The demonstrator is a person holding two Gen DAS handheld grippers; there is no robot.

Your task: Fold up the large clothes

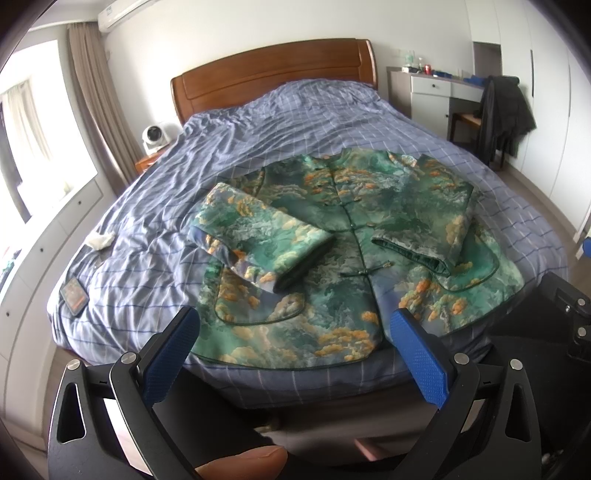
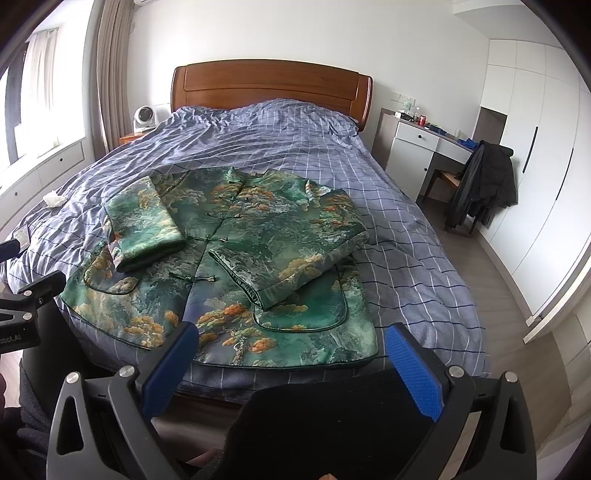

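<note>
the only lettering i can make out is on the black body of the left gripper (image 2: pixel 14 338), at the left edge of the right wrist view: white letters reading "bbot.ai", with the start of the word cut off by the frame. the air conditioner (image 1: pixel 122 13) high on the wall carries a small blue mark, too small to read. the dark card (image 1: pixel 74 295) lying on the bedspread (image 1: pixel 258 129) has orange print, blurred beyond reading.

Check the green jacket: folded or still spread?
Partly folded: the green jacket lies flat and buttoned on the bed, both sleeves crossed inward, hem unfolded.
</note>
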